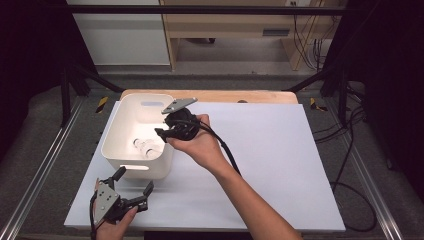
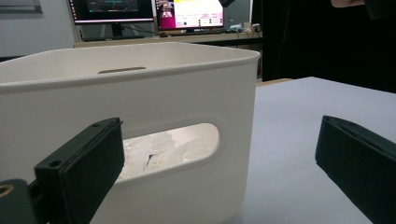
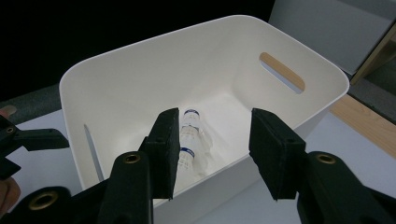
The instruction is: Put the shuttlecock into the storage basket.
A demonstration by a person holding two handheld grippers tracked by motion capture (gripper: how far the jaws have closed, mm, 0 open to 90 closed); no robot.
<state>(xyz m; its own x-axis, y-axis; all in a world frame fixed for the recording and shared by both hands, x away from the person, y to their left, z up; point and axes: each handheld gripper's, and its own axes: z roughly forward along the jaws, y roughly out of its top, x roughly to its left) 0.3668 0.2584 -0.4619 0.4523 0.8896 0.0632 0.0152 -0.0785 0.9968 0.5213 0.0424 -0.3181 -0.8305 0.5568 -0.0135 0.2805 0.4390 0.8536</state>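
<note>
A white plastic bin (image 1: pixel 112 131) stands at the back left of the white mat (image 1: pixel 280 160). On its floor lie small clear bottles (image 1: pixel 144 146) with white labels. My right gripper (image 1: pixel 161 135) hangs over the bin's right rim, pointing down into it. In the right gripper view its jaws (image 3: pixel 215 121) stand open with nothing between them, and the bottles (image 3: pixel 191 135) lie below in the bin (image 3: pixel 140 79). My left gripper (image 1: pixel 135 179) rests open on the mat just in front of the bin. The left gripper view faces the bin's front wall (image 2: pixel 140 98), with the bottles (image 2: pixel 168 151) visible through the handle slot.
A wooden tabletop edge (image 1: pixel 240 96) runs behind the mat. The right gripper's cable (image 1: pixel 227 152) trails along the forearm. Metal frame rails (image 1: pixel 40 170) flank the table. The right half of the mat is bare.
</note>
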